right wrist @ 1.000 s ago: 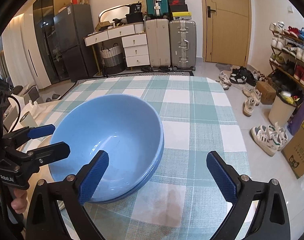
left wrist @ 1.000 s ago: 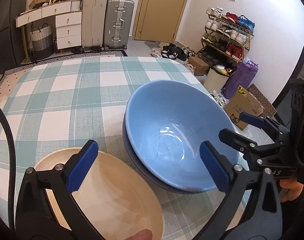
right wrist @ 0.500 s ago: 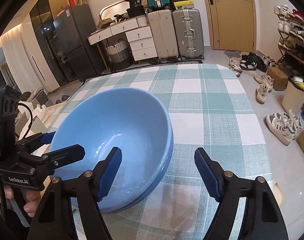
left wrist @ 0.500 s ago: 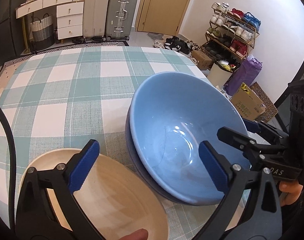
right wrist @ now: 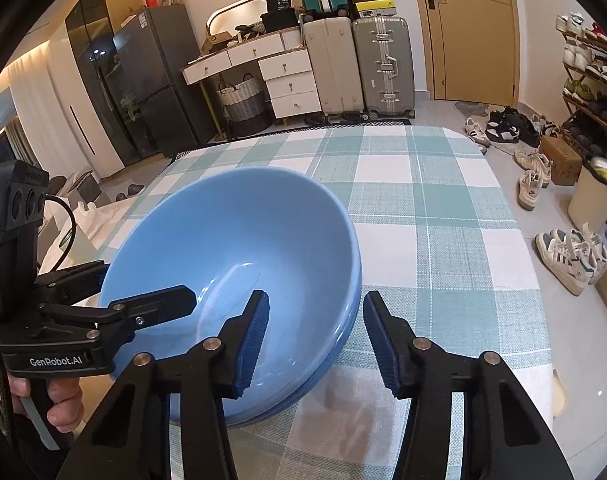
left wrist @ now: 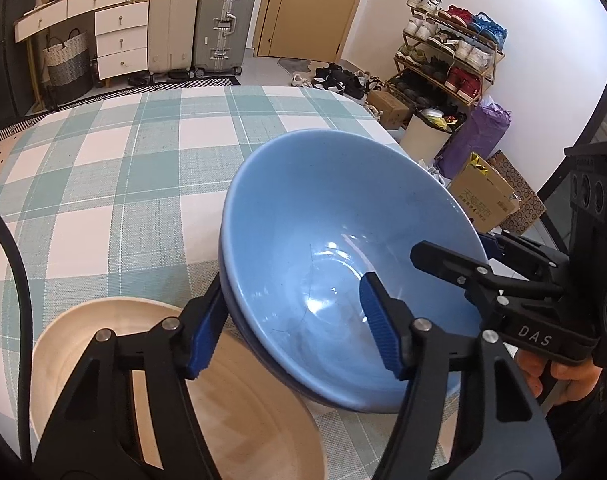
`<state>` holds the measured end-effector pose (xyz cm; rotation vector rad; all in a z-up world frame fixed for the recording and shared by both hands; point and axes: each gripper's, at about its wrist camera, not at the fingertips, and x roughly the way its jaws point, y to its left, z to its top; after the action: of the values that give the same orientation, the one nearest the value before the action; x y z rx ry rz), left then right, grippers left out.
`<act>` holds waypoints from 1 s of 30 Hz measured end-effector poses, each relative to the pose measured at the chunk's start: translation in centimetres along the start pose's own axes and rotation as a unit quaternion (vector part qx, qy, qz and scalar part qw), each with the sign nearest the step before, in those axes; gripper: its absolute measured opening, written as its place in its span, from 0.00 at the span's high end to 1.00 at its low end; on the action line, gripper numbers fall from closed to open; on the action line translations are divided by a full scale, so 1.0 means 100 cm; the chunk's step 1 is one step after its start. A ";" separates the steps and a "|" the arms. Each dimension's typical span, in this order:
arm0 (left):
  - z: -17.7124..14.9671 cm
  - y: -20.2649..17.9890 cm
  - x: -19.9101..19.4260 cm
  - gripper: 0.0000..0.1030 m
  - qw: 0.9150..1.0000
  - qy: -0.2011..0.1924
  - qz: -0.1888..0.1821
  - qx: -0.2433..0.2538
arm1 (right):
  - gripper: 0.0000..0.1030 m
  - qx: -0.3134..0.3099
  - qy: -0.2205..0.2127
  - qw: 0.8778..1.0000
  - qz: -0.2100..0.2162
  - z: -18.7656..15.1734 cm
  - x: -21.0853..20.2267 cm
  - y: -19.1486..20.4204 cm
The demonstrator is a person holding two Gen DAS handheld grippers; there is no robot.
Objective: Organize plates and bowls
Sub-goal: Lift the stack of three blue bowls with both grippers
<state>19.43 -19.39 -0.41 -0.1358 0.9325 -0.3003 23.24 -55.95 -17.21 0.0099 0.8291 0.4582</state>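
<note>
Two light blue bowls sit nested on the checked tablecloth (left wrist: 103, 168); the upper blue bowl (left wrist: 323, 216) (right wrist: 231, 232) rests in the lower one (right wrist: 345, 332). My left gripper (left wrist: 293, 296) straddles the stack's near left rim, one pad outside and one inside, and its jaws are closing. My right gripper (right wrist: 316, 300) straddles the opposite rim the same way, with its jaws closing too. No pad clearly presses on the wall. A cream plate (left wrist: 255, 412) lies under the left gripper, beside the bowls.
The table's right edge (right wrist: 543, 320) drops to a floor with shoes (right wrist: 571, 256), a white bin (right wrist: 593, 196) and a cardboard box (left wrist: 483, 196). Suitcases (left wrist: 223, 24), drawers (left wrist: 121, 36) and a shoe rack (left wrist: 451, 52) stand beyond the far edge.
Both grippers' jaws have narrowed from wide open and now sit around the blue bowls' rim. The left gripper has moved forward and down towards the bowls.
</note>
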 end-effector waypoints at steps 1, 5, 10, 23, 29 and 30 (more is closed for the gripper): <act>0.000 0.000 0.000 0.40 1.000 0.000 0.000 0.001 | 0.51 -0.002 0.000 1.000 0.001 0.000 -0.001 0.001; 0.000 -0.001 0.001 0.40 1.000 -0.003 0.002 0.005 | 0.51 -0.010 -0.003 1.000 -0.004 0.000 -0.003 0.005; 0.002 -0.001 0.001 0.40 1.000 -0.008 0.005 0.011 | 0.51 -0.012 -0.003 1.000 -0.008 0.000 -0.004 0.006; 0.002 -0.002 0.001 0.46 0.999 -0.029 0.031 0.027 | 0.51 -0.017 -0.008 1.000 -0.021 -0.002 -0.007 0.010; 0.002 -0.001 -0.002 0.49 0.999 -0.032 0.029 0.028 | 0.51 -0.011 -0.009 1.000 -0.026 -0.002 -0.007 0.009; 0.002 -0.001 -0.002 0.49 0.999 -0.033 0.029 0.029 | 0.51 -0.010 -0.009 1.000 -0.027 -0.002 -0.007 0.009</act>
<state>19.43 -19.40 -0.09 -0.0645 0.8608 -0.2671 22.33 -55.44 -16.70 -0.0273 0.8052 0.4152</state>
